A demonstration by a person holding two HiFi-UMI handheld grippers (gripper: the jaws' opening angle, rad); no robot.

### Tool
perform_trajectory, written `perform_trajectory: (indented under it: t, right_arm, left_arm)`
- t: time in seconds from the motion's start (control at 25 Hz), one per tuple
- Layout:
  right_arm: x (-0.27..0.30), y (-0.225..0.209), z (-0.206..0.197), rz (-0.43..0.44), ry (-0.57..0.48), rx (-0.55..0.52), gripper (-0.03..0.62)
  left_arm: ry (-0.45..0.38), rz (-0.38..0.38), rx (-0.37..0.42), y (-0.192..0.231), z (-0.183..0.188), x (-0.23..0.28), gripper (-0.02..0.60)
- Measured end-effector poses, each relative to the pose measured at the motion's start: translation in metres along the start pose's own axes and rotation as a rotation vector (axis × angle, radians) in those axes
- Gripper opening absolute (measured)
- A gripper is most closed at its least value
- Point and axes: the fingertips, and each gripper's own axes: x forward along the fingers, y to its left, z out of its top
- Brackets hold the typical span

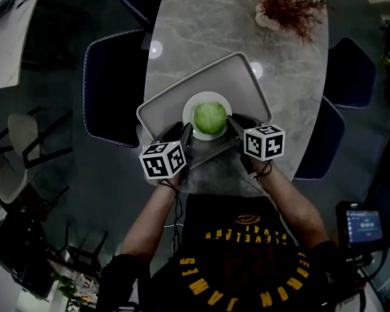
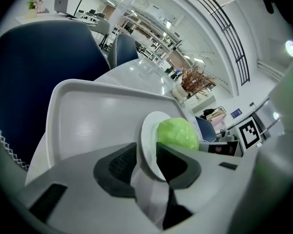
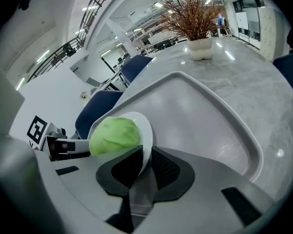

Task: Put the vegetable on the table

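A round green cabbage (image 1: 210, 117) sits on a small white plate (image 1: 190, 106), which rests on a grey tray (image 1: 169, 106) at the near end of the marble table (image 1: 201, 25). My left gripper (image 1: 187, 130) clamps the plate's left rim and my right gripper (image 1: 234, 123) clamps its right rim. In the left gripper view the plate rim (image 2: 146, 145) fills the gap of the gripper (image 2: 146, 162), with the cabbage (image 2: 178, 133) just beyond. The right gripper view shows the same from the other side: gripper (image 3: 144, 162), plate rim (image 3: 145, 130), cabbage (image 3: 115, 135).
The tray's raised edge (image 3: 254, 145) surrounds the plate. A potted dry plant (image 1: 289, 2) stands at the table's far end. Dark blue chairs stand at the left (image 1: 114, 83) and right (image 1: 318, 142) of the table. The person's arms reach in from below.
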Motion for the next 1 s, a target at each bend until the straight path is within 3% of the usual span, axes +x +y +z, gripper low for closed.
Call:
perform_trajectory:
  t: [0.32,0.48,1.0]
  right_arm:
    - [-0.026,0.007,-0.025,0.008,-0.025,0.098,0.051]
    - [-0.037,0.009,-0.028,0.034,-0.046,0.168,0.04]
    - [-0.036,0.016,-0.025,0.074,-0.088,0.209,0.041]
  left_arm:
    - [0.001,0.015,-0.084,-0.01,-0.016,-0.011,0.058]
    - [0.025,0.017,-0.099,-0.02,-0.024,-0.013,0.052]
    - [0.032,0.003,-0.117,-0.017,-0.017,-0.018,0.051]
